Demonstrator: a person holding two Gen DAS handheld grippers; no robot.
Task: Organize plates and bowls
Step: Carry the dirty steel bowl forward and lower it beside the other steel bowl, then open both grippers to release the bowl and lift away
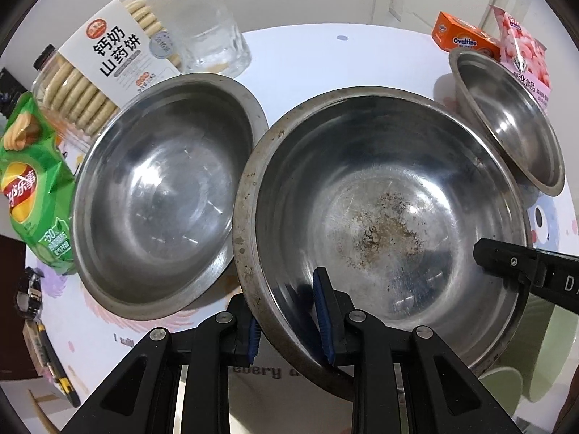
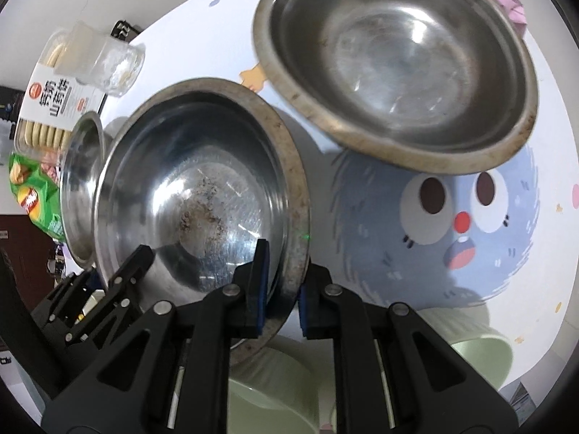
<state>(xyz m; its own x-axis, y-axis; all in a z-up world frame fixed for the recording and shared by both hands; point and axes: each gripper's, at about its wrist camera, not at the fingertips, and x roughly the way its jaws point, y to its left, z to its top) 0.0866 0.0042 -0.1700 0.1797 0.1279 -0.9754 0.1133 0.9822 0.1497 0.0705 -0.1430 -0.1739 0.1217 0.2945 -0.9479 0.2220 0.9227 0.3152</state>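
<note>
A large steel bowl [image 1: 380, 224] with a brown-stained bottom fills the middle of the left wrist view. My left gripper [image 1: 287, 311] is shut on its near rim, one blue pad inside and one outside. My right gripper [image 2: 286, 271] is shut on the opposite rim of the same stained bowl [image 2: 202, 195], and shows as a black finger [image 1: 506, 267] in the left wrist view. My left gripper's black linkage [image 2: 119, 271] appears low on the left. A second steel bowl [image 1: 155, 199] sits left of the held one. A third steel bowl [image 2: 398, 65] lies beyond.
Round table with a blue cartoon print [image 2: 452, 224]. Biscuit pack [image 1: 105, 65], clear glass [image 1: 213, 36] and green crisp bag [image 1: 32, 195] at the far left. Orange Ovaltine box [image 1: 463, 39] and pink snack bag [image 1: 524, 58] at the far right. Pale green bowls [image 2: 481, 354] near the front edge.
</note>
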